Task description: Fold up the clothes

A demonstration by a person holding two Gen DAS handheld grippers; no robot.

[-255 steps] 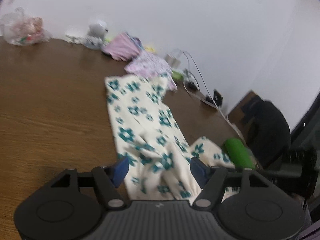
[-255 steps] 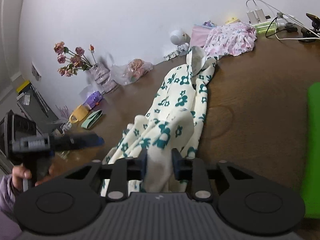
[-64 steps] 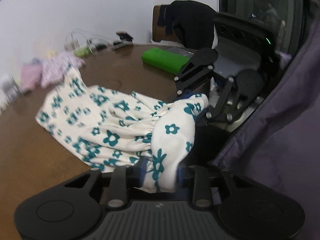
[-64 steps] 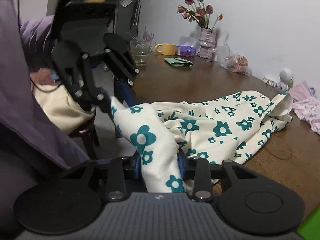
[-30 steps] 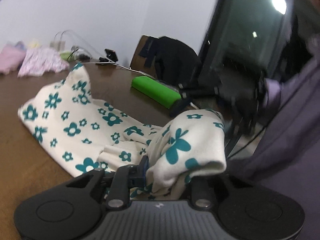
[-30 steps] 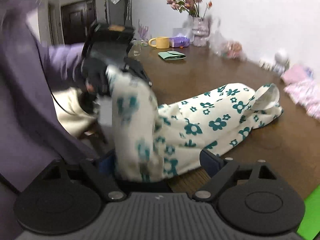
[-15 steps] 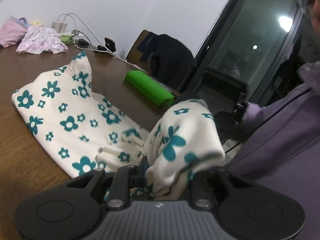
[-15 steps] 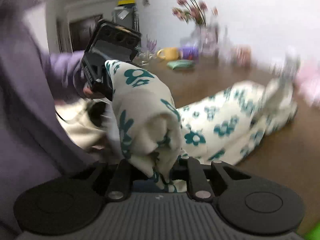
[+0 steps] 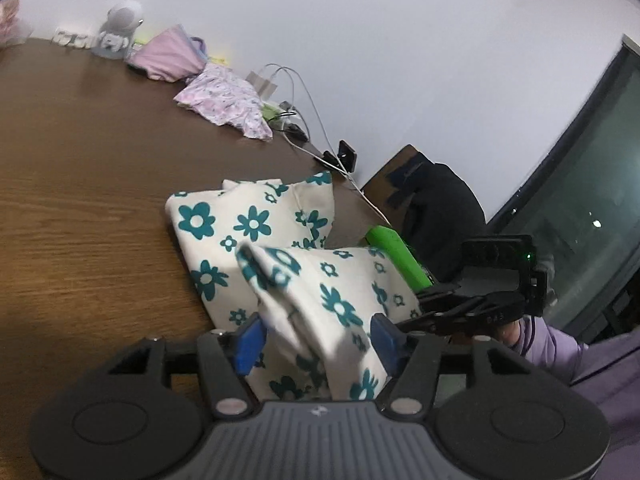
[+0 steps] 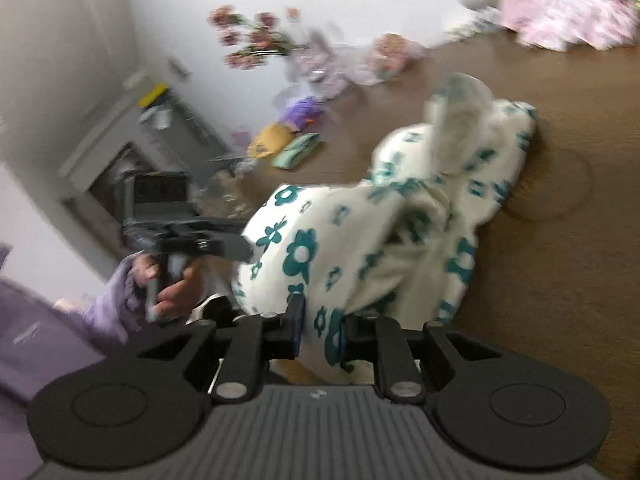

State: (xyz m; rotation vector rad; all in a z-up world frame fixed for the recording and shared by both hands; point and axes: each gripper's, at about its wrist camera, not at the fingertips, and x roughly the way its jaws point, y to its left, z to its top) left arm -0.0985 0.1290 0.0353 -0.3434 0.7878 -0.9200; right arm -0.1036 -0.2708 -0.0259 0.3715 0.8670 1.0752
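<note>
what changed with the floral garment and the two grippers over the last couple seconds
The floral garment was folded forward over itself on the table. The left gripper went from clamped on the cloth to open. The right gripper opened briefly, then clamped on again. The pink clothes by the wall stayed put.

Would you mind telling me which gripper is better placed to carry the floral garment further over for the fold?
Right, probably. The right gripper is shut on the floral garment, so it can pull it over. The left gripper has its fingers spread wide with the cloth lying loose between them, so it would first have to close.
</note>
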